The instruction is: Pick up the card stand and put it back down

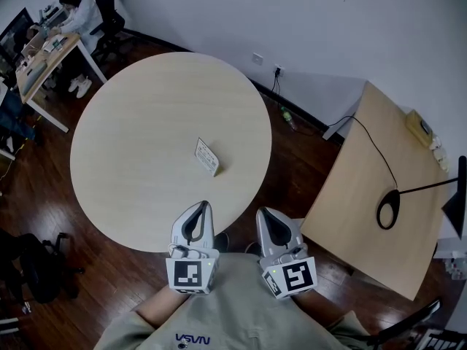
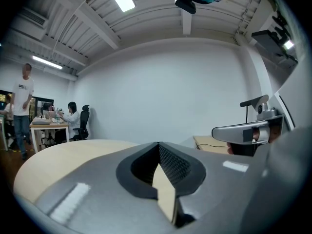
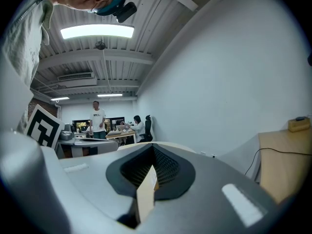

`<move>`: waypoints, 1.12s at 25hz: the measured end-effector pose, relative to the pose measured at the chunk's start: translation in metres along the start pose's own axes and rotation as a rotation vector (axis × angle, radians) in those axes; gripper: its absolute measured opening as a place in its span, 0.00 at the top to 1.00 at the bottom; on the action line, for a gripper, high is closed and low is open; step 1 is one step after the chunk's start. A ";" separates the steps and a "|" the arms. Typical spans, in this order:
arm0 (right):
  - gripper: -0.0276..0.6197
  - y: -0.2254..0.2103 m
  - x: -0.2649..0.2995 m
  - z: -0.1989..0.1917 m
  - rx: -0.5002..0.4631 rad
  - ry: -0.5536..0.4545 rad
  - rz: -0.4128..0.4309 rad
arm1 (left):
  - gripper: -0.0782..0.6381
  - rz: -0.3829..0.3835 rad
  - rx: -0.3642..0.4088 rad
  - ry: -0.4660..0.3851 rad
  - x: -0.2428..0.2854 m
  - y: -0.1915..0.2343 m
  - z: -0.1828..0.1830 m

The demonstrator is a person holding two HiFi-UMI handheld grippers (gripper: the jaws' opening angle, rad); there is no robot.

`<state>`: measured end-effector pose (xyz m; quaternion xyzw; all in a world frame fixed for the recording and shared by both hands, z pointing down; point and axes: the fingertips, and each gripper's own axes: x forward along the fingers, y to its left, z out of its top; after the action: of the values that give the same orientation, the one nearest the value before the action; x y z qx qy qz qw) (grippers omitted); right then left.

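On the round table (image 1: 131, 122), from the head view, the card stand (image 1: 207, 157) sits well inside every edge, well apart from the left gripper (image 1: 201, 214) and right gripper (image 1: 267, 221) at the near rim; left gripper view, jaws pressed together, empty; right gripper view, likewise.

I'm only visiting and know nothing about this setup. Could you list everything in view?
round pale wooden table: one, beige, centre.
small white card stand: one, white, standing on the round table, right of its middle.
square pale wooden table: one, beige, right of the round table.
black desk lamp: one, black, on the square table.
yellow box: one, yellow, square table's far corner.
seated person: one, white top, at a desk, far left.
black backpack: one, black, on the dark floor, left.
left gripper, right gripper: two, grey, jaws shut, empty, by the round table's near edge.
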<state>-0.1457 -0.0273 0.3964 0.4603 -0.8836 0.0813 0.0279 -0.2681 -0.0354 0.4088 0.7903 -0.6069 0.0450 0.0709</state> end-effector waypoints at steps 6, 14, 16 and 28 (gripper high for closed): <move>0.96 0.001 0.000 -0.002 0.011 0.001 -0.012 | 0.88 0.003 -0.001 0.001 -0.002 0.003 0.001; 0.96 -0.003 -0.001 -0.003 0.033 -0.002 -0.020 | 0.88 -0.005 0.001 0.007 -0.002 0.002 0.004; 0.96 -0.002 -0.002 -0.002 0.028 -0.003 -0.023 | 0.88 -0.006 -0.004 0.012 -0.003 0.002 0.004; 0.96 0.003 -0.002 -0.004 0.010 -0.003 -0.023 | 0.88 0.015 -0.014 0.029 -0.003 0.005 0.002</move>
<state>-0.1467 -0.0230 0.3998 0.4707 -0.8778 0.0848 0.0252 -0.2737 -0.0342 0.4069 0.7845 -0.6120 0.0528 0.0850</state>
